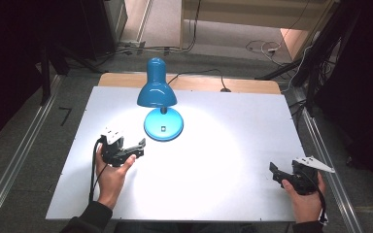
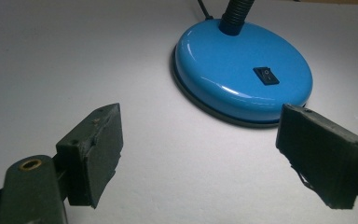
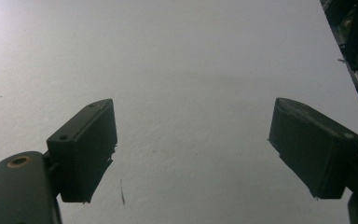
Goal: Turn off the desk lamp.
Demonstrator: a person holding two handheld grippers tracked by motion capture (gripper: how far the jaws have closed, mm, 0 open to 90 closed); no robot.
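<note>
Right gripper (image 3: 193,154), two black fingers (image 3: 86,149) spread wide apart, nothing between them, above bare white desk (image 3: 191,70), desk edge far right.

Bright lamp (image 1: 157,87) pool, dim surroundings

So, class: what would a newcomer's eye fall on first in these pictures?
The blue desk lamp at the table's far middle, lit, throws a bright pool onto the white table. The left gripper, jaws open, points at the lamp's round base with its black switch. The right gripper rests open near the right edge.
</note>
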